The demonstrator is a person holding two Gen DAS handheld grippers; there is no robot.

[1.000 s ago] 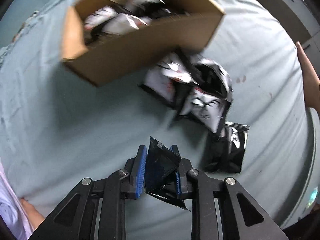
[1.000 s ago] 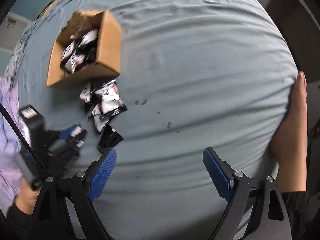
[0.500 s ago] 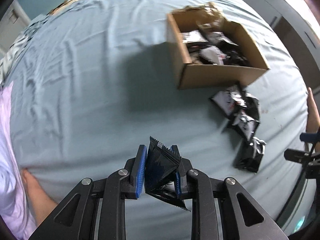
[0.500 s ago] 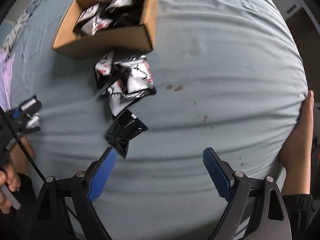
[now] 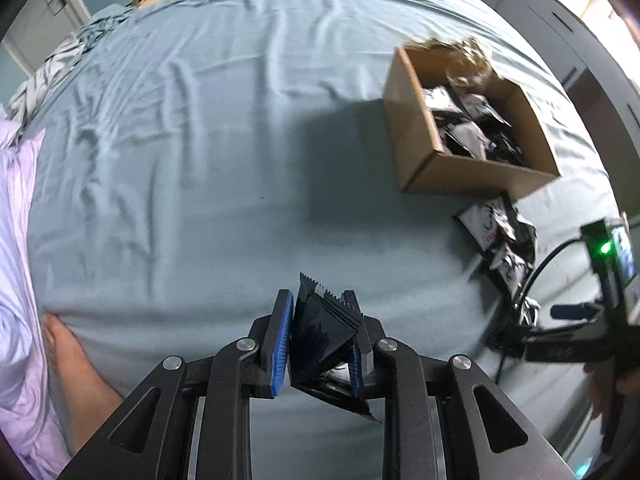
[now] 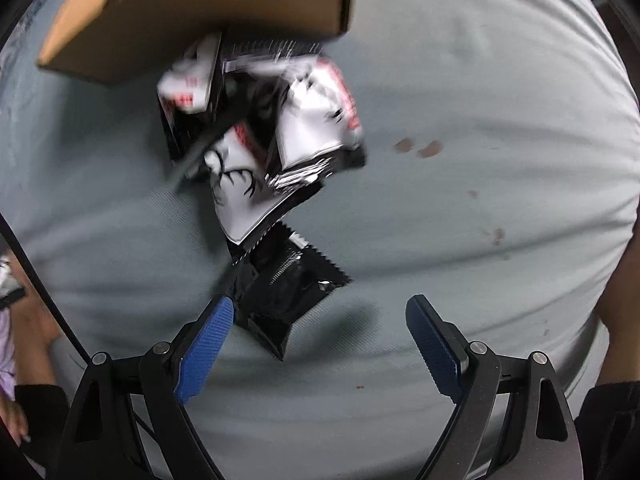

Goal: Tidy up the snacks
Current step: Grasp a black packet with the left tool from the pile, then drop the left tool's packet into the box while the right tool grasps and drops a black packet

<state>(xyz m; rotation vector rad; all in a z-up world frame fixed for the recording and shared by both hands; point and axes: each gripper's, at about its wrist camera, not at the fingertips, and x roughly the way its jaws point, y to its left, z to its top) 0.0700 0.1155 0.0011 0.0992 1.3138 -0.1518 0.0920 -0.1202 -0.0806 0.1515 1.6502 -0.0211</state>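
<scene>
My left gripper (image 5: 318,340) is shut on a black snack packet (image 5: 324,330) with a zigzag edge, held over the grey-blue bedsheet (image 5: 192,160). To its upper right stands an open cardboard box (image 5: 468,172) with several black-and-white snack packets inside. A small pile of loose packets (image 5: 500,236) lies in front of the box. In the right wrist view my right gripper (image 6: 320,344) hangs open just above a black packet (image 6: 284,288) at the near end of the pile (image 6: 280,128); the packet lies by the left finger, untouched. The box (image 6: 192,12) fills the top.
A bare leg (image 5: 76,364) and lilac cloth (image 5: 16,280) lie at the bed's left edge. Another bare limb (image 6: 620,300) rests at the right edge. Brown stains (image 6: 420,148) mark the sheet. The right-hand tool with a green light (image 5: 604,280) shows at the left view's right side.
My left gripper swung away from the box and pile, with the packet still clamped. My right gripper sank toward the pile; the packets now look much bigger and closer.
</scene>
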